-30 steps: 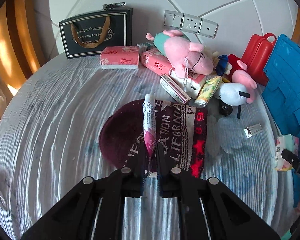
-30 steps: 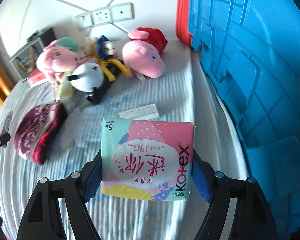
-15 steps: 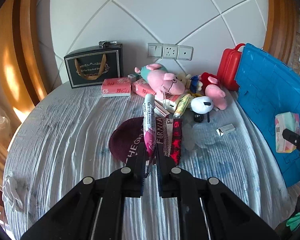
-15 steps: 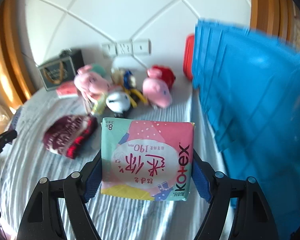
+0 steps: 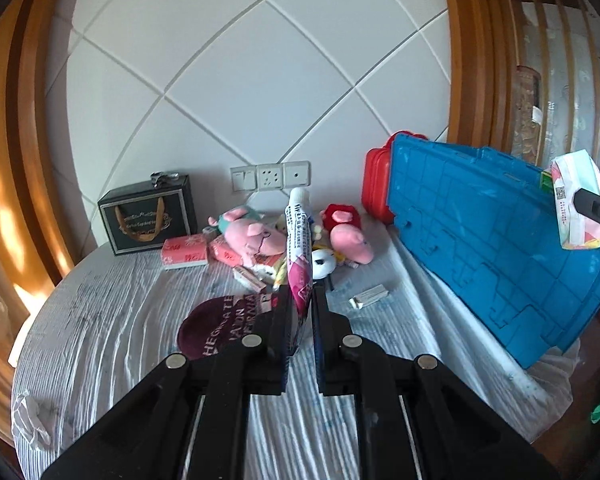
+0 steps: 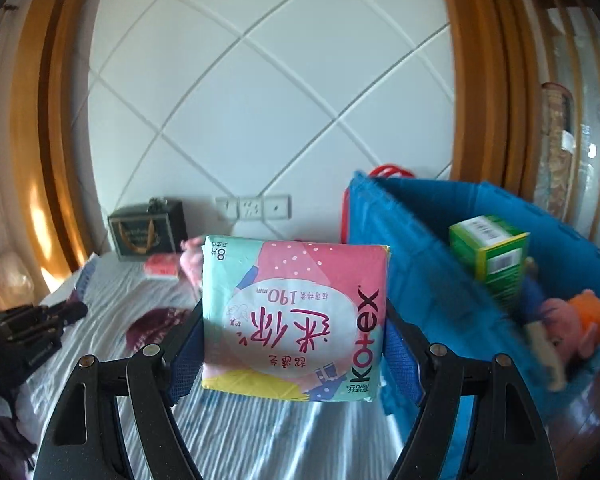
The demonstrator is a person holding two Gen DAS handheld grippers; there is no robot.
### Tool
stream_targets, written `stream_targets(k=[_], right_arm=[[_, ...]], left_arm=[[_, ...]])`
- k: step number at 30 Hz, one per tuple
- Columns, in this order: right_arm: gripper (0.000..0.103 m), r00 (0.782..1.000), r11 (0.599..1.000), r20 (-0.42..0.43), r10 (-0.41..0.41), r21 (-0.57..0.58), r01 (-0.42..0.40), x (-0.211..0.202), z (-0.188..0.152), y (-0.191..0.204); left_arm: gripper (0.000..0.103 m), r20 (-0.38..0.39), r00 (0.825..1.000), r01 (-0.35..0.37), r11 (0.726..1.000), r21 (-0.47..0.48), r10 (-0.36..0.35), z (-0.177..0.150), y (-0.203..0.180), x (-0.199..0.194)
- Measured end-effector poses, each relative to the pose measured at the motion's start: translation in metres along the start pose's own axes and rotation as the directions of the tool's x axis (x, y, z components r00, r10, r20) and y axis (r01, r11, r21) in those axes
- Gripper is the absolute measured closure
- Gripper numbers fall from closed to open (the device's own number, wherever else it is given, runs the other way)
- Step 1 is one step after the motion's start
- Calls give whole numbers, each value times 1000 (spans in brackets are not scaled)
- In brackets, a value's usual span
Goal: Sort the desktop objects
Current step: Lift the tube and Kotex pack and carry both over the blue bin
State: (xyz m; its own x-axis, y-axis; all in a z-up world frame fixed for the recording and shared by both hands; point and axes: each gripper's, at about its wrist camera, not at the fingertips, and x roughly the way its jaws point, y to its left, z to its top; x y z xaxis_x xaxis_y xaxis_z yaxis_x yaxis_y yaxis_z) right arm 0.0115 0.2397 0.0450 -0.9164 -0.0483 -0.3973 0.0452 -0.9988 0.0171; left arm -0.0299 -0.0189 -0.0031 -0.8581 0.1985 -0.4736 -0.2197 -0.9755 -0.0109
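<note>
With the Kotex pack [image 6: 296, 320] clamped between the pads of the right gripper [image 6: 296, 344] beside the blue bin [image 6: 432, 280], and the tube [image 5: 298, 248] pinched in the closed left gripper [image 5: 301, 312], each is best released only once carried clear over the rim.

1. My right claw [image 6: 296, 344] has its blue pads [image 6: 400, 356] pressed on both sides of a soft square pink-and-mint Kotex pad packet [image 6: 296, 316], printed face toward me, text upside down.
2. Right of the packet stands an open blue plastic crate [image 6: 432, 280]; inside it I see a green cardboard box [image 6: 492, 256] tilted and a pink-and-orange plush toy [image 6: 572, 324], blurred.
3. Below lies the table under a white ribbed cloth [image 6: 260, 432], with a maroon knitted hat [image 6: 156, 320] on it.
4. At the far wall sits a black gift bag with a gold handle [image 6: 148, 228], a pink tissue pack [image 6: 162, 266] beside it.
5. The other black claw [image 6: 32, 324] shows at the left edge.
</note>
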Motion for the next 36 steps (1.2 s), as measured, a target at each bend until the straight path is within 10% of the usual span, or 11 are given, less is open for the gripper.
stream_targets(k=[21, 36], right_arm=[[25, 959, 969, 148, -243, -1, 246, -90, 16, -276], [25, 983, 983, 29, -184, 2, 184, -35, -12, -395]], left_arm=[[94, 199, 955, 197, 972, 127, -219, 82, -351, -27], [94, -42, 980, 201, 957, 212, -196, 82, -504, 47]])
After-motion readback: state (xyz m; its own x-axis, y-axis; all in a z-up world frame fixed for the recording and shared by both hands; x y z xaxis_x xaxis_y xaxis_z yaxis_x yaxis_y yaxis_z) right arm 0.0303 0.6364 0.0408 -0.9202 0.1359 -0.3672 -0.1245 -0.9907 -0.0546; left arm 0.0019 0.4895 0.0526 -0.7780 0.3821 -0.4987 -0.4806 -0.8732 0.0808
